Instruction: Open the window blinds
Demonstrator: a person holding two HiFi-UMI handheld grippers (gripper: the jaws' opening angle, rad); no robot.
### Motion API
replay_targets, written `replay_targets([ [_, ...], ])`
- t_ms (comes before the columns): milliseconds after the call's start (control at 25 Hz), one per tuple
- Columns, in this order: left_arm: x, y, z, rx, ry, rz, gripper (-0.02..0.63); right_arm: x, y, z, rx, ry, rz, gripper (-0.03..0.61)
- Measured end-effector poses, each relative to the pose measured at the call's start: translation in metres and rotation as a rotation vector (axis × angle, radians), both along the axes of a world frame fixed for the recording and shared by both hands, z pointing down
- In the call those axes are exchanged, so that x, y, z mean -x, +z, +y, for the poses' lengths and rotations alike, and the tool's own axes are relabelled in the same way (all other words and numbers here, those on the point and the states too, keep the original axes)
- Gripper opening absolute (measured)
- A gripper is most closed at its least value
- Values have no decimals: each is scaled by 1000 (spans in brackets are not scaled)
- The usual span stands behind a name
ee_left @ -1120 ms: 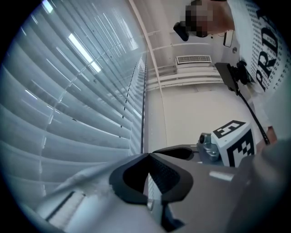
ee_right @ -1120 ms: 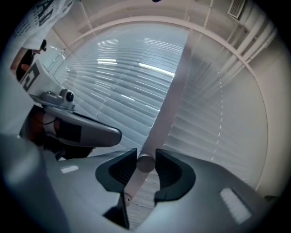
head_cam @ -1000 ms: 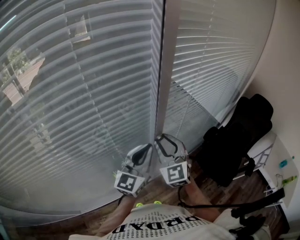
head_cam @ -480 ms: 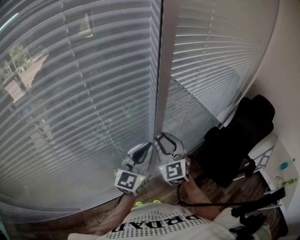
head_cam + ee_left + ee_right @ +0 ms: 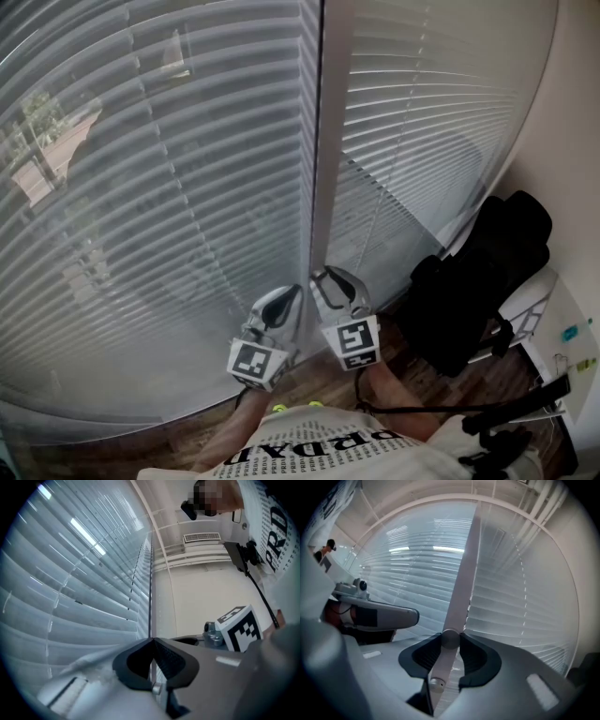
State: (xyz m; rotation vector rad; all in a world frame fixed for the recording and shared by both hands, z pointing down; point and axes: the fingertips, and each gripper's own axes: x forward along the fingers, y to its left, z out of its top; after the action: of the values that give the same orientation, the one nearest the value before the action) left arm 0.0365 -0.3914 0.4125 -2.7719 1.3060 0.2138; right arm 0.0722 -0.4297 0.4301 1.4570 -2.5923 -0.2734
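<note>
Blinds (image 5: 169,187): two slatted panels across the window, parted by a pale upright mullion (image 5: 326,141). The left panel's slats are tilted enough to show trees and a building through them. The right panel (image 5: 431,122) reads more closed.

Wand (image 5: 448,649): pale round rod, long axis upright. It hangs close along the mullion near the window's bottom edge, straight ahead of both tools.

Right tool (image 5: 451,638): held level, jaws clamped on the wand's lower part, one pad on either side of it.

Left tool (image 5: 152,640): just beside the right one, jaws pressed together, nothing made out between them. A thin dark line rises from the tips; cord or frame edge, cannot tell.

Judgement: the right hand is the one placed to work. The coming move is likely a twist about the wand's upright axis, with the pads kept square to the rod against slipping.
</note>
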Motion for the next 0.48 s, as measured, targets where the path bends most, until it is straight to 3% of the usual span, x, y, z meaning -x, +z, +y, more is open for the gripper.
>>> replay_targets([
  [480, -1, -1, 0, -3, 20, 0, -8, -4, 0, -3, 119, 0, -256, 133],
])
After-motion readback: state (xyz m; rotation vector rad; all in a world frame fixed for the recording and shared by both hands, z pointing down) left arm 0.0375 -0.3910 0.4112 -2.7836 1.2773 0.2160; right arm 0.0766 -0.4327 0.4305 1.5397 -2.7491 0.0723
